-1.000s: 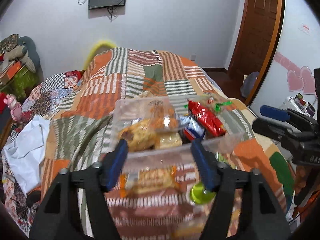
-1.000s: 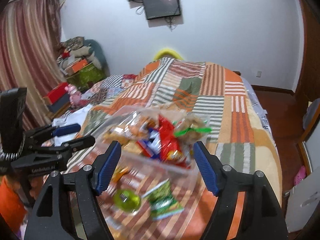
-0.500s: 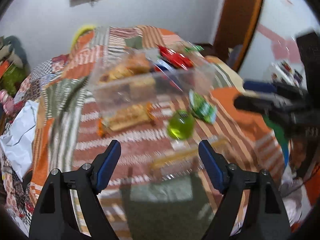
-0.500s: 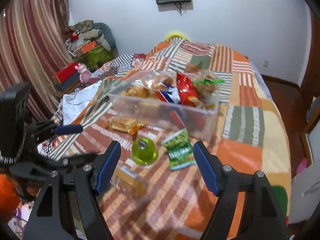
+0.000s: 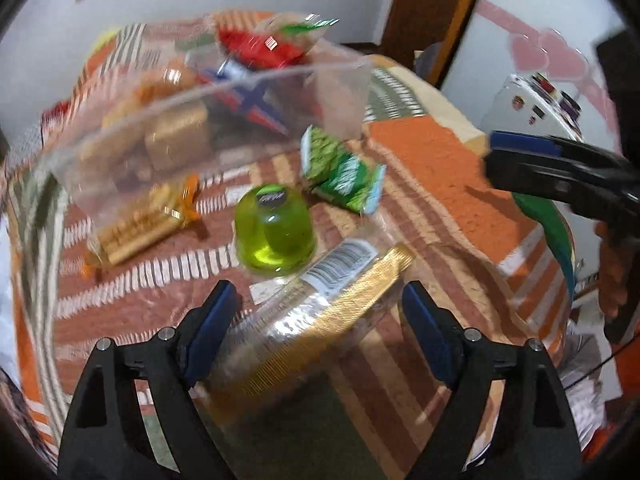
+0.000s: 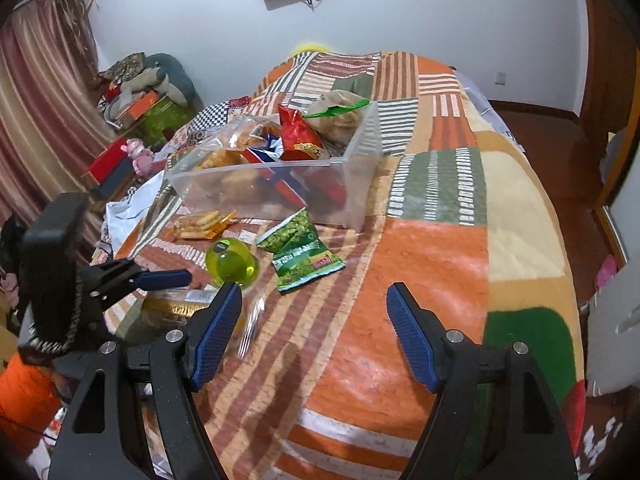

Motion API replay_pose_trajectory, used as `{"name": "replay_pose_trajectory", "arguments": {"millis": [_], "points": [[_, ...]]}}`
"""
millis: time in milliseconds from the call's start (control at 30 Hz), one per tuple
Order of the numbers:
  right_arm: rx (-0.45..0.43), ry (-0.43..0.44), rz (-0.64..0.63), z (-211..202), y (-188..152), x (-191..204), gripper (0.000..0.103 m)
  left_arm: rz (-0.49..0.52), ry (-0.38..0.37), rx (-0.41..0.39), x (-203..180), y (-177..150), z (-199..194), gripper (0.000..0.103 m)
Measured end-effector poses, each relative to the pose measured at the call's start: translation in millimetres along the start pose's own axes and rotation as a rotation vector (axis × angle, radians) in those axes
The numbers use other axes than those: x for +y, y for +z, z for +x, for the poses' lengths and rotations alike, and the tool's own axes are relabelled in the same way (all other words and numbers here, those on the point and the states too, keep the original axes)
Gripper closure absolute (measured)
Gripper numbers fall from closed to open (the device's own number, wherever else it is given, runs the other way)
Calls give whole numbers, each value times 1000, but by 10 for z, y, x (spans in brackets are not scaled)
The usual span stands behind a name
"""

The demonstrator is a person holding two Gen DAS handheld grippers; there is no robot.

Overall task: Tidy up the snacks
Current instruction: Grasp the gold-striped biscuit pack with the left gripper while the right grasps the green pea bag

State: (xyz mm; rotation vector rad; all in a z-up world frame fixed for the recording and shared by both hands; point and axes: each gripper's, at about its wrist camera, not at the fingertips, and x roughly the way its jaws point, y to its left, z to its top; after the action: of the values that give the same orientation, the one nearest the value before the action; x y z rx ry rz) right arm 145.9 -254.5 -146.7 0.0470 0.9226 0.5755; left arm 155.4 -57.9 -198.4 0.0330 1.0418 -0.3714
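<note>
Gold packet [image 5: 320, 316], lying on the blanket [image 6: 436, 264] near the bin [image 6: 356, 184], just below the green jelly cup [image 5: 274, 232]: left gripper [image 5: 316, 332], jaws opening and empty, straddles it and should close squarely across its width; right gripper [image 6: 314, 336] is open, empty.

Left gripper [image 5: 316, 328] let go of clear bin [image 5: 160, 120], opening over gold packet [image 5: 320, 320].

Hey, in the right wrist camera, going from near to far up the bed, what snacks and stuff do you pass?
Gold-wrapped packet → green jelly cup → green snack bag → orange-ended cracker pack → clear plastic bin holding more snacks.
</note>
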Motion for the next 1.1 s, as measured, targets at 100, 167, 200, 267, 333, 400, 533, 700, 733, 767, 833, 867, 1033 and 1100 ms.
{"name": "replay_pose_trajectory", "arguments": {"millis": [100,167,200,267,333,400,533,700,733,767,833,867,1033,1100], "points": [[-6,-5,-4,-16,9,-11,31,-38,13,-3,98,-82,-21,30],[-4,-8,-7,-2,18,-2,31,-52,-3,-14,149,-161,-108,44],[-1,-9,-9,16,22,6,31,-55,-9,-17,164,-201,-145,47],[7,-6,-10,59,31,12,31,-69,-10,-26,189,-300,-240,55],[14,1,-13,107,37,41,31,-85,1,-35,216,-393,-325,60],[23,3,-26,162,49,93,31,-103,21,-44,236,-452,-369,60],[46,9,-58,287,82,187,31,-165,61,-59,347,-520,-452,61],[73,17,-74,444,152,198,31,-180,99,-49,436,-480,-411,61],[80,19,-71,481,171,184,31,-176,99,-47,423,-465,-393,61],[88,20,-70,518,188,173,31,-173,96,-47,414,-438,-367,61],[101,12,-78,585,213,159,31,-173,82,-46,419,-373,-279,61],[110,6,-87,628,227,155,31,-186,75,-46,440,-344,-233,61],[143,-4,-113,806,277,146,31,-232,50,-71,511,-246,-113,61],[158,-5,-115,876,279,158,31,-234,52,-74,507,-206,-84,62]]}}
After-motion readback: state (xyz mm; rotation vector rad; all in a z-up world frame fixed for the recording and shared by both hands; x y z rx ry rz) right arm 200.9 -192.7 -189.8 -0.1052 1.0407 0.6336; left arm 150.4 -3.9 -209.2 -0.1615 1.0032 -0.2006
